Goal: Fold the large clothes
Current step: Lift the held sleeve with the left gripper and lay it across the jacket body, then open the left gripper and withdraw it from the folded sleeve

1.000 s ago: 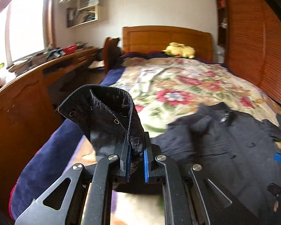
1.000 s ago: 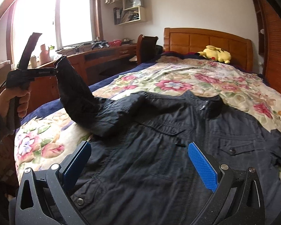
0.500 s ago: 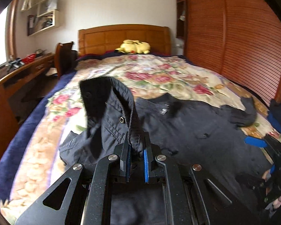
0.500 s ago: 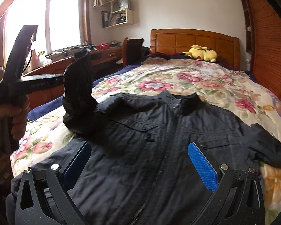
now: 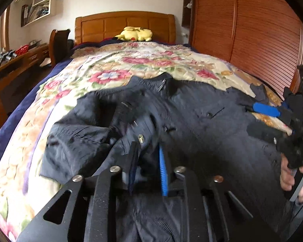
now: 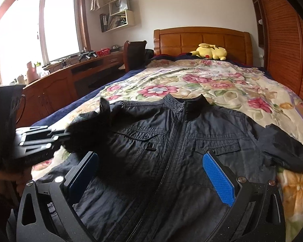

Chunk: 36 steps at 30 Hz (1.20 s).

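Observation:
A dark navy jacket (image 6: 183, 141) lies face up on the floral bedspread (image 6: 202, 80), zipper closed, collar toward the headboard. It also fills the left wrist view (image 5: 202, 121). Its left sleeve (image 5: 86, 141) is folded in over the jacket's chest. My left gripper (image 5: 149, 161) is low over that sleeve with its jaws a little apart; the sleeve cuff (image 5: 140, 139) lies between and just past the fingertips. From the right wrist view the left gripper (image 6: 66, 135) sits at the folded sleeve. My right gripper (image 6: 151, 173) is wide open and empty above the jacket's lower front. The other sleeve (image 6: 288, 147) lies spread out to the right.
A yellow plush toy (image 6: 211, 52) lies at the wooden headboard (image 6: 202, 38). A wooden desk (image 6: 70, 74) with clutter and a chair (image 6: 134, 54) run along the left side. A slatted wooden wardrobe (image 5: 252, 36) stands along the right.
My left gripper carried the raised sleeve inward and down onto the jacket's chest, and its jaws have parted. The right gripper stayed open over the lower front.

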### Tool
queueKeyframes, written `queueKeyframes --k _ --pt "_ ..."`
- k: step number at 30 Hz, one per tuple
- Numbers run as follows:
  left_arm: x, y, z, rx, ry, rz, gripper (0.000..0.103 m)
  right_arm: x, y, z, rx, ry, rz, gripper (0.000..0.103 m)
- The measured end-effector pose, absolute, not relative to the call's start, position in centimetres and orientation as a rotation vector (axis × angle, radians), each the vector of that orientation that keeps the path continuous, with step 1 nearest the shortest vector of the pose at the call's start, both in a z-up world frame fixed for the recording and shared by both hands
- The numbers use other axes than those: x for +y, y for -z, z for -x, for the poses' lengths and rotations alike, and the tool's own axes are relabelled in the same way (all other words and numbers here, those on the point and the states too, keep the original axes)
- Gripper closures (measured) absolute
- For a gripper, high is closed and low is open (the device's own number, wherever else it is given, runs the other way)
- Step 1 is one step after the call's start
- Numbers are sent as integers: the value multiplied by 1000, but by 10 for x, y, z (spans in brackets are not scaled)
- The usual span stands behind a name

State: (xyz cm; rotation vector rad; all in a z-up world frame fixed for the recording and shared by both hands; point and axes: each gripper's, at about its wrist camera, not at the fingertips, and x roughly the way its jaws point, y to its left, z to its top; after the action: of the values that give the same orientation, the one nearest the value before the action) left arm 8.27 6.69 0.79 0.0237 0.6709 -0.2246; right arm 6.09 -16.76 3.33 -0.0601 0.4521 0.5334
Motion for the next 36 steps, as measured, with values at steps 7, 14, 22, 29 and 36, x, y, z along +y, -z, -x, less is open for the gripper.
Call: queueKeyframes --k 7,14,22,29,36 --pt "86 -8 -56 605 183 -2 58 -158 -34 -70 466 -536 59 0" --pt "105 -10 -46 549 104 -10 23 -152 -32 -71 472 -556 86 0" --pt "114 -15 -38 502 109 -15 17 -149 -31 -75 483 -565 107 3" --pt "129 -21 -28 454 84 -4 9 -142 -34 -64 470 -584 145 8" --pt "146 -25 -24 433 65 7 8 -132 -38 -62 472 -596 201 9"
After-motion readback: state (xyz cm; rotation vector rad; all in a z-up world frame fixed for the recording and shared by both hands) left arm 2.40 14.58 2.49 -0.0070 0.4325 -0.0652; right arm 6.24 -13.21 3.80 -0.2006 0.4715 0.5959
